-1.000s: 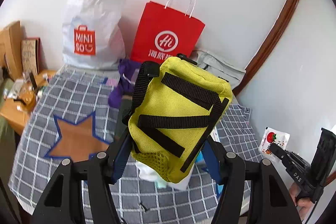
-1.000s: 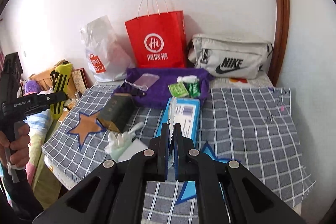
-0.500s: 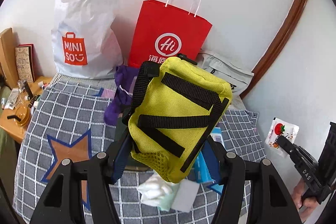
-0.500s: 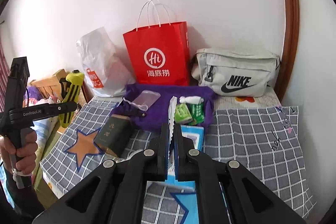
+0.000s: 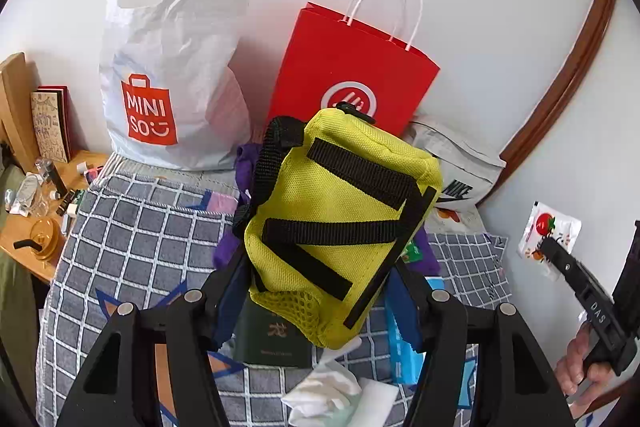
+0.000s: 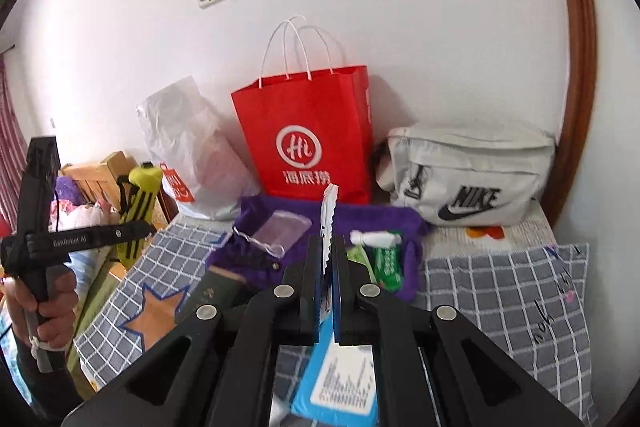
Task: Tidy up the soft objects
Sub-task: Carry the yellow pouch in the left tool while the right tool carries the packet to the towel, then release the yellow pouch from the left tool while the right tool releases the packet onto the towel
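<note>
My left gripper [image 5: 320, 267] is shut on a yellow pouch [image 5: 344, 211] with black straps, held up over the checked bed cover [image 5: 132, 247]. The same pouch [image 6: 142, 203] shows edge-on at the far left of the right wrist view, in a hand's grip. My right gripper [image 6: 330, 259] is shut on a thin white sachet [image 6: 330, 211] with a serrated edge. In the left wrist view that sachet [image 5: 548, 235], printed with a tomato, sticks up from the right gripper [image 5: 554, 251] at the right edge.
Against the wall stand a white MINISO bag [image 5: 172, 67], a red paper bag [image 6: 312, 143] and a grey Nike bag [image 6: 472, 179]. A purple cloth [image 6: 360, 219] holds small packets. A dark green box [image 5: 276, 335], a blue pack [image 6: 340, 383] and white pads [image 5: 328, 391] lie nearer. A cluttered wooden side table [image 5: 24, 227] stands left.
Both grippers have moved closer to the bags at the wall, each still holding its item. The star patch and the nearer things have slid down and out of view.
</note>
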Tool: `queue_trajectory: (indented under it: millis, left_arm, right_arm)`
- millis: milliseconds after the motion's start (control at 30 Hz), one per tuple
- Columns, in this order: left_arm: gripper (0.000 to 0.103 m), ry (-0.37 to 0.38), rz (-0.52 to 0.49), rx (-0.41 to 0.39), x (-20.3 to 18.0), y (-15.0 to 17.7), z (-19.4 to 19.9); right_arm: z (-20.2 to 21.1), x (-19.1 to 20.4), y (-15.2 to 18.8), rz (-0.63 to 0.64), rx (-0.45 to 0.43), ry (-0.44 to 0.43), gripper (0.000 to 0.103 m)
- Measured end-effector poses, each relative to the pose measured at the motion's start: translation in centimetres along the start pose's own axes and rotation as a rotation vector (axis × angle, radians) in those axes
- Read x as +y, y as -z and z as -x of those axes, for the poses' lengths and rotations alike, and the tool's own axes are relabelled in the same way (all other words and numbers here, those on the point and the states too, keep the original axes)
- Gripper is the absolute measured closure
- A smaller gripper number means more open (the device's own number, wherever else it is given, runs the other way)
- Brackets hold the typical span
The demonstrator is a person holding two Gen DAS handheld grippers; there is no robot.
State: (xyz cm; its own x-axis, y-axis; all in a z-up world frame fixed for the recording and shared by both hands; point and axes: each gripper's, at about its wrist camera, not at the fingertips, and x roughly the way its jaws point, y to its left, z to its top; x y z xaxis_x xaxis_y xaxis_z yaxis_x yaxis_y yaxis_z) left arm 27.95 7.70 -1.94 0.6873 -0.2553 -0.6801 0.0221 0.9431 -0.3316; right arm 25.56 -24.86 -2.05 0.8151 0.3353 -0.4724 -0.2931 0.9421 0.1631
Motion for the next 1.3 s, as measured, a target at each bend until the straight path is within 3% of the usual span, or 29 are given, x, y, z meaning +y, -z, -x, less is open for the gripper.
queue_trajectory:
  millis: [267,933,1133,1300]
  left_arm:
    - [0.041,-0.013,-0.009,0.02,0.2,-1.2,-3.1]
    - [0.041,-0.007,0.035,0.132,1.8,-3.9,-11.5]
    - [0.041,-0.058,0.012,0.146,1.6,-4.6,-14.0]
    - [0.041,-0.034,0.031,0.184,1.6,-4.7,-16.6]
  right_arm:
    - [-3.4,0.1,-1.8,-0.002,0.019,-0.052,0.097]
    - [-14.6,-1.3,-2.1,-0.03,0.123,-0.104,0.097]
    - [-18.6,-1.8,-0.9,-0.039,0.224,-0.158,0.096]
    - [-22.4,-2.6,1.1,-0.086,0.377,-0.197,0.096]
